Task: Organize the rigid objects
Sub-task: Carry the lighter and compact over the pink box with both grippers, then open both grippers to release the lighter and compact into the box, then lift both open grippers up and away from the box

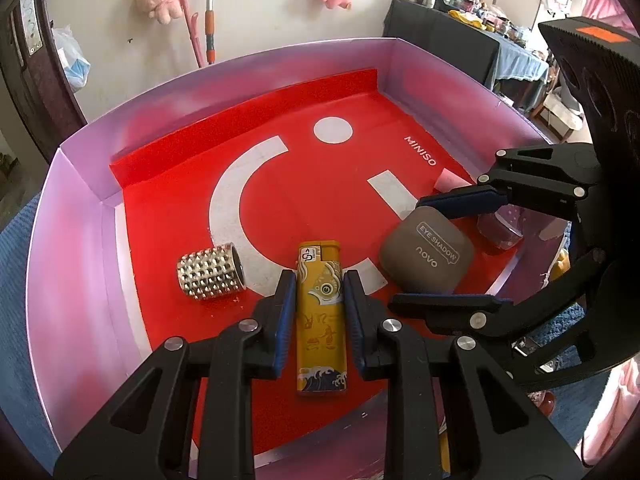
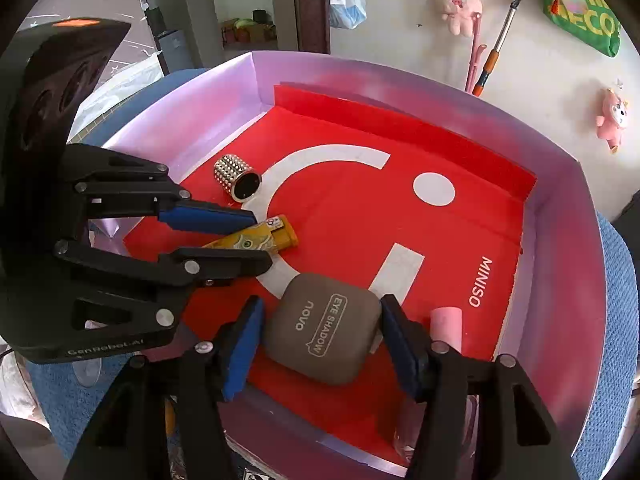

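A yellow lighter (image 1: 320,320) with a fish print lies on the red floor of a pink-walled box (image 1: 80,220). My left gripper (image 1: 319,280) is shut on the lighter's sides, which also shows in the right wrist view, where the left gripper (image 2: 260,238) holds the lighter (image 2: 276,236). A taupe eye shadow case (image 2: 324,332) rests flat on the box floor between the fingers of my right gripper (image 2: 322,302). Those jaws are open, with a thin gap beside the case. In the left wrist view the right gripper (image 1: 408,252) straddles the case (image 1: 424,256).
A studded silver cylinder (image 1: 210,272) lies on its side left of the lighter. A small pink piece (image 2: 446,328) sits near the right wall (image 2: 560,240). The box stands on a blue cloth (image 2: 616,320). A dark cluttered table (image 1: 440,40) stands behind.
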`<action>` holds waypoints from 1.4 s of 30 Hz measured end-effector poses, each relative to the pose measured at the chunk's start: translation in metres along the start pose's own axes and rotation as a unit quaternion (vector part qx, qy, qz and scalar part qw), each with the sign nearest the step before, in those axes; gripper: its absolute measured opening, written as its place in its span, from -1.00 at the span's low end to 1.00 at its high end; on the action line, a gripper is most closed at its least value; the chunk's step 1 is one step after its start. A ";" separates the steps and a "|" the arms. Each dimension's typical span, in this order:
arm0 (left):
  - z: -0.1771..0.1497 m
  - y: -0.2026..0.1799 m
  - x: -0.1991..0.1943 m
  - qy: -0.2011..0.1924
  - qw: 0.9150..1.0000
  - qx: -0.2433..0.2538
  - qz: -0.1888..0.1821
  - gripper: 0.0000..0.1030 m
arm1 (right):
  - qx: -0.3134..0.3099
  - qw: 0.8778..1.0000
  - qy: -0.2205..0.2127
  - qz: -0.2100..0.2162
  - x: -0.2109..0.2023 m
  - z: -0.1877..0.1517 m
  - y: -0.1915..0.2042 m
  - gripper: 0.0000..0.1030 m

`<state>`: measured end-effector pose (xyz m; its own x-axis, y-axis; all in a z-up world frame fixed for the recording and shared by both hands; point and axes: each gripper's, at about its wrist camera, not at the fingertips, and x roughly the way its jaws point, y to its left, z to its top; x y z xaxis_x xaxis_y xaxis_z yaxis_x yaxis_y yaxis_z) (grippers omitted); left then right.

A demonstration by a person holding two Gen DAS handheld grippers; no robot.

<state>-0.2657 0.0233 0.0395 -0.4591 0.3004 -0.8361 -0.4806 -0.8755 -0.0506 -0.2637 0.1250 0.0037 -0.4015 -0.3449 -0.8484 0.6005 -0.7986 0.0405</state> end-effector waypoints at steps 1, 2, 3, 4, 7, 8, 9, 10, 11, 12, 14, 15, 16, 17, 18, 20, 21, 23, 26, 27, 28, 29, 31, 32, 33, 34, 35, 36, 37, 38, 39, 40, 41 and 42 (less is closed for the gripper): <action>0.000 0.000 0.000 0.000 1.000 -0.001 -0.001 -0.55 | 0.000 1.000 0.000 0.000 0.000 0.000 0.000 0.23; 0.000 0.001 0.000 0.000 1.000 -0.002 -0.003 -0.55 | -0.001 1.000 0.000 0.000 0.000 0.000 0.000 0.24; 0.000 0.001 0.000 0.000 1.000 -0.003 -0.005 -0.55 | -0.001 1.000 0.000 0.001 0.000 0.001 0.001 0.25; 0.000 0.002 0.000 0.000 1.000 -0.004 -0.006 -0.55 | -0.001 1.000 0.000 0.001 0.000 0.000 0.001 0.26; 0.000 0.003 0.000 0.000 1.000 -0.009 -0.009 -0.55 | -0.001 1.000 0.000 -0.001 0.000 0.000 0.001 0.26; 0.000 0.003 -0.001 -0.001 1.000 -0.011 -0.010 -0.54 | 0.001 1.000 -0.001 -0.002 -0.001 0.000 0.001 0.26; 0.000 0.003 -0.001 -0.001 1.000 -0.012 -0.011 -0.54 | 0.002 1.000 -0.002 -0.002 -0.001 0.000 0.001 0.26; 0.000 0.003 -0.001 -0.002 1.000 -0.013 -0.011 -0.54 | 0.003 1.000 -0.002 -0.001 -0.001 0.000 0.000 0.26; 0.000 0.003 -0.001 -0.003 1.000 -0.015 -0.012 -0.52 | 0.004 1.000 -0.002 0.000 -0.001 -0.001 0.000 0.28; 0.000 0.004 -0.002 -0.006 1.000 -0.016 -0.012 -0.48 | 0.003 1.000 -0.002 -0.002 -0.001 -0.001 0.000 0.32; -0.001 0.004 -0.005 -0.014 1.000 -0.017 -0.007 -0.02 | 0.001 1.000 -0.003 -0.002 -0.002 -0.002 0.001 0.33; -0.001 0.005 -0.009 -0.026 0.999 -0.018 0.009 0.07 | -0.001 1.000 -0.005 -0.003 -0.003 -0.002 0.002 0.33; -0.001 0.005 -0.012 -0.035 0.999 -0.017 0.016 0.19 | -0.002 1.000 -0.008 -0.004 -0.004 -0.002 0.002 0.33; -0.001 0.006 -0.016 -0.045 0.999 -0.016 0.013 0.20 | -0.004 1.000 -0.010 -0.006 -0.006 -0.002 0.003 0.34; -0.001 0.007 -0.019 -0.047 0.999 -0.018 0.008 0.21 | -0.005 1.000 -0.012 -0.007 -0.008 -0.001 0.003 0.35; 0.000 0.008 -0.025 -0.051 0.998 -0.027 0.002 0.21 | -0.004 1.000 -0.016 -0.010 -0.012 -0.001 0.003 0.36; 0.000 0.008 -0.028 -0.054 0.998 -0.027 0.003 0.22 | -0.004 1.000 -0.017 -0.011 -0.014 -0.001 0.003 0.36; 0.001 0.007 -0.034 -0.062 0.998 -0.025 0.011 0.26 | -0.004 1.000 -0.019 -0.013 -0.017 -0.002 0.004 0.37; -0.001 0.003 -0.047 -0.075 0.997 -0.024 0.018 0.29 | -0.007 0.999 -0.027 -0.019 -0.027 -0.003 0.009 0.37; -0.002 0.001 -0.053 -0.081 0.996 -0.024 0.020 0.30 | -0.007 0.999 -0.031 -0.019 -0.031 -0.004 0.010 0.38; -0.003 0.000 -0.059 -0.087 0.996 -0.025 0.023 0.33 | -0.007 0.999 -0.036 -0.019 -0.036 -0.004 0.012 0.39; -0.005 -0.002 -0.065 -0.094 0.995 -0.024 0.028 0.37 | -0.007 0.999 -0.040 -0.019 -0.041 -0.005 0.015 0.46; -0.009 -0.006 -0.081 -0.113 0.992 -0.023 0.040 0.43 | -0.010 0.998 -0.053 -0.021 -0.054 -0.007 0.021 0.57; -0.012 -0.009 -0.088 -0.123 0.991 -0.024 0.044 0.44 | -0.012 0.998 -0.063 -0.023 -0.063 -0.009 0.025 0.61; -0.015 -0.011 -0.096 -0.132 0.990 -0.025 0.047 0.45 | -0.013 0.997 -0.069 -0.024 -0.071 -0.010 0.029 0.63; -0.018 -0.013 -0.105 -0.141 0.988 -0.027 0.051 0.45 | -0.013 0.997 -0.076 -0.025 -0.078 -0.012 0.032 0.66; -0.022 -0.015 -0.112 -0.150 0.987 -0.029 0.053 0.46 | -0.012 0.996 -0.082 -0.026 -0.086 -0.013 0.034 0.71; -0.027 -0.018 -0.122 -0.163 0.985 -0.032 0.056 0.48 | -0.010 0.995 -0.091 -0.027 -0.096 -0.016 0.038 0.76; -0.031 -0.019 -0.129 -0.171 0.983 -0.034 0.058 0.53 | -0.010 0.995 -0.099 -0.029 -0.104 -0.018 0.041 0.78; -0.035 -0.021 -0.137 -0.180 0.981 -0.036 0.061 0.56 | -0.010 0.994 -0.109 -0.031 -0.115 -0.022 0.046 0.82; -0.041 -0.024 -0.146 -0.193 0.978 -0.038 0.064 0.56 | -0.011 0.993 -0.116 -0.033 -0.121 -0.023 0.048 0.85; -0.045 -0.027 -0.152 -0.200 0.977 -0.040 0.067 0.57 | -0.010 0.991 -0.127 -0.037 -0.131 -0.027 0.052 0.87; -0.049 -0.029 -0.158 -0.208 0.975 -0.042 0.069 0.58 | -0.010 0.990 -0.135 -0.041 -0.138 -0.030 0.056 0.92; -0.055 -0.031 -0.166 -0.216 0.973 -0.043 0.073 0.59 | -0.008 0.988 -0.147 -0.048 -0.150 -0.034 0.060 0.95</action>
<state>-0.1334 -0.0198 0.1501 -0.7982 0.2847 -0.5308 -0.3300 -0.9439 -0.0099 -0.1439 0.1453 0.1151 -0.6385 -0.3987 -0.6584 0.5602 -0.8273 -0.0424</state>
